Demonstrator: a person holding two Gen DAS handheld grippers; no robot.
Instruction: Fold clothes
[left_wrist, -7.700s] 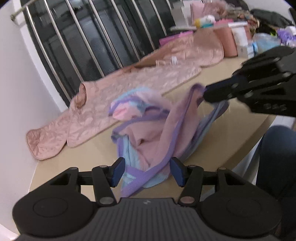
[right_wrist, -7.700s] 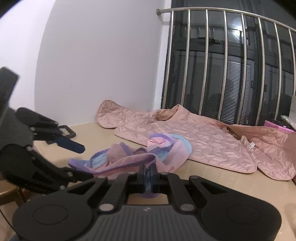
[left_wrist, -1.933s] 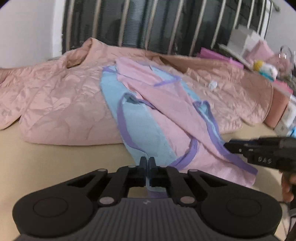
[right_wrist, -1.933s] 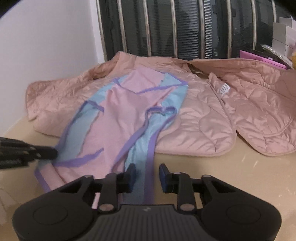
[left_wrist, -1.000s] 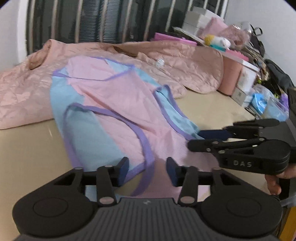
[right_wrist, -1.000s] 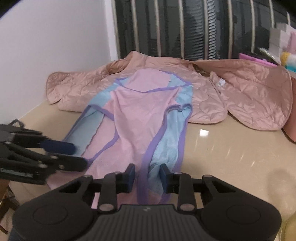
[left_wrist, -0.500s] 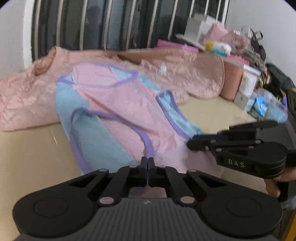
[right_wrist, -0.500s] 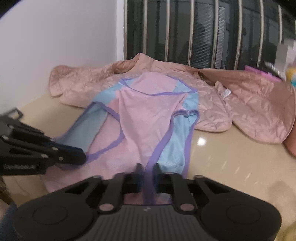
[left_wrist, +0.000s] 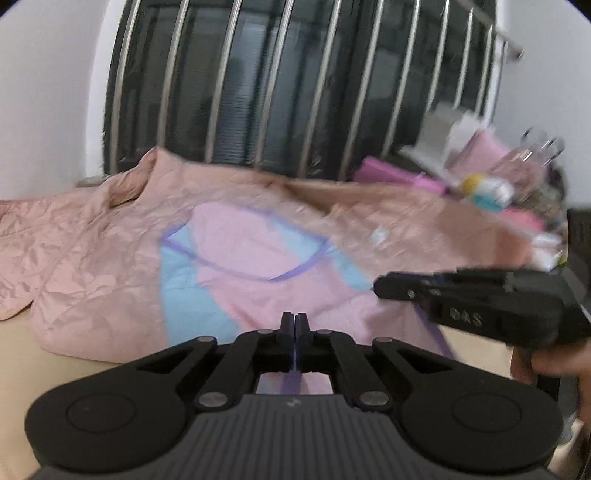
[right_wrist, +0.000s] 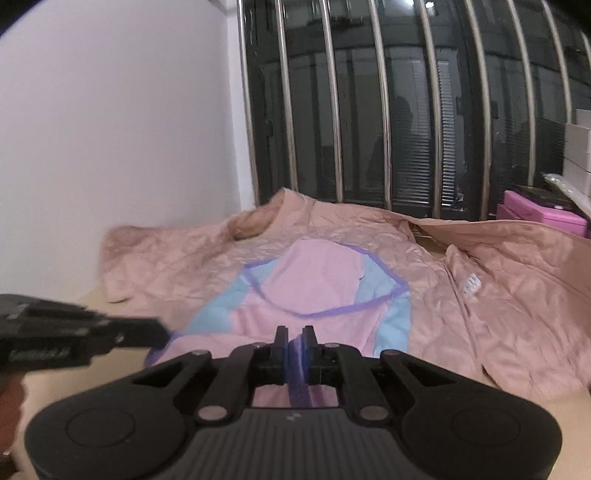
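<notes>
Both claws pinch the near purple hem of the pink-and-blue top (right_wrist: 314, 291): left claw (left_wrist: 294, 325) tightly closed, right claw (right_wrist: 294, 345) easing slightly; the top stretches straight ahead over the quilted jacket (right_wrist: 517, 280), neckline farthest; neither hand nearer.

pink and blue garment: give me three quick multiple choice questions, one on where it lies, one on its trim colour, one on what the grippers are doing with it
1. Where does the far end of the pink and blue garment lie?
A. on the quilted pink jacket
B. over the window bars
C. on the floor

2. What colour is its trim?
A. yellow
B. purple
C. black

3. What are the left gripper and right gripper doing?
A. both wide open above it
B. only one touches it
C. both pinch its near edge

Answers:
1 A: its top end rests across the jacket.
2 B: purple bands edge the panels.
3 C: purple trim sits between each pair of jaws; the right ones are easing open slightly.
</notes>
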